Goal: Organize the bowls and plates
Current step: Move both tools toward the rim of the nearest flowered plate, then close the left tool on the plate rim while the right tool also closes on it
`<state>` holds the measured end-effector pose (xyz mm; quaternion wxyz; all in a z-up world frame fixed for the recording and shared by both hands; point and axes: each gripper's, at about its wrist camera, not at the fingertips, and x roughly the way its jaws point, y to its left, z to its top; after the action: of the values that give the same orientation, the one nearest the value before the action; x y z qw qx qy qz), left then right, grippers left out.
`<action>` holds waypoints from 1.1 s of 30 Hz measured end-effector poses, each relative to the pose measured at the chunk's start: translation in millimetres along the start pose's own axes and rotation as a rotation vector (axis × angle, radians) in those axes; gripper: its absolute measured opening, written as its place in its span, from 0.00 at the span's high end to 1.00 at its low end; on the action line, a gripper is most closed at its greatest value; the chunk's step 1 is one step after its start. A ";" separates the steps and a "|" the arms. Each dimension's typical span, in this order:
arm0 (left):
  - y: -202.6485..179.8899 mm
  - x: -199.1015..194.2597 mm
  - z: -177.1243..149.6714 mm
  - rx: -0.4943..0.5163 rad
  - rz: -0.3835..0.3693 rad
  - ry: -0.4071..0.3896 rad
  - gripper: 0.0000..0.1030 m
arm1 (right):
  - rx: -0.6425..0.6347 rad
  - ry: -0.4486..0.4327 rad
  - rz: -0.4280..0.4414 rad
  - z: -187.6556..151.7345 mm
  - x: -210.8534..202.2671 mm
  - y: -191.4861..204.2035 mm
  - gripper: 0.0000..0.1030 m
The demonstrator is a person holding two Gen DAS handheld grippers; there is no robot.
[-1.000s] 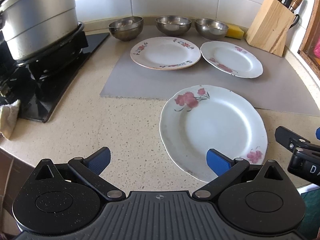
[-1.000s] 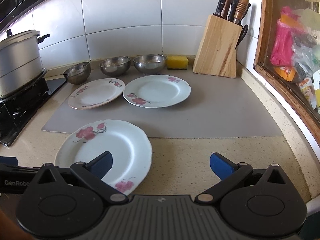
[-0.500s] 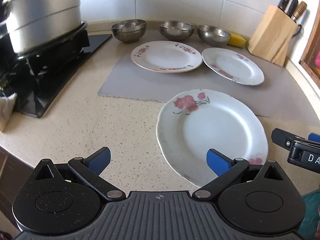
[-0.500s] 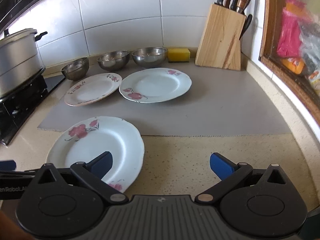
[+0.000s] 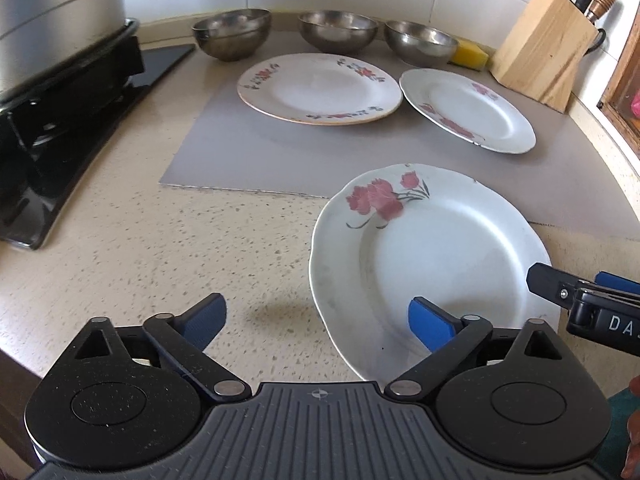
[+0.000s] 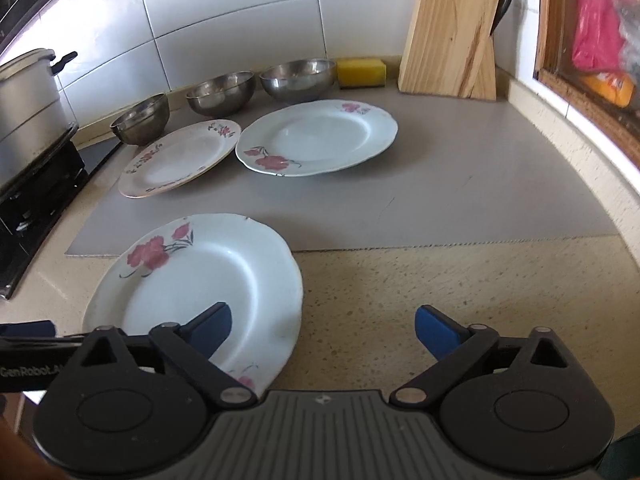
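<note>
Both the left gripper (image 5: 314, 314) and right gripper (image 6: 323, 322) have descended toward the near rose-patterned plate (image 5: 432, 264) lying flat on the worktop (image 5: 160, 248), jaws closing but gripping nothing, so pickup appears imminent.

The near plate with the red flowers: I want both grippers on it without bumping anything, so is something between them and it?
Nothing visible: the near plate lies bare, the closing left gripper and right gripper straddling opposite rims.
</note>
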<state>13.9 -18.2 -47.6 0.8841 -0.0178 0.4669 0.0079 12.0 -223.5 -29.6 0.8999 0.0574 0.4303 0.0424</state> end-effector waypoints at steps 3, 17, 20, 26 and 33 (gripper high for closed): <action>0.7 4.1 1.6 -0.002 -0.024 0.010 0.13 | 0.015 0.016 0.013 0.1 3.3 -1.1 0.29; -8.6 4.6 5.5 0.049 -0.112 -0.013 0.36 | 0.086 0.056 0.260 2.5 7.1 -1.0 0.62; -7.4 4.2 5.1 0.039 -0.113 -0.024 0.40 | 0.098 0.066 0.281 4.8 9.5 -1.8 0.65; 1.5 0.5 5.3 -0.009 -0.119 -0.040 0.57 | 0.082 0.075 0.277 5.9 9.8 -2.3 0.68; 4.2 -0.6 7.4 -0.018 -0.114 -0.033 0.63 | 0.133 0.106 0.269 9.9 13.7 -14.8 0.90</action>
<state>19.5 -13.7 -43.0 0.8905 -0.0521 0.4504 -0.0383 28.6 -237.0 -36.1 0.8565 0.1714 0.4673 0.1368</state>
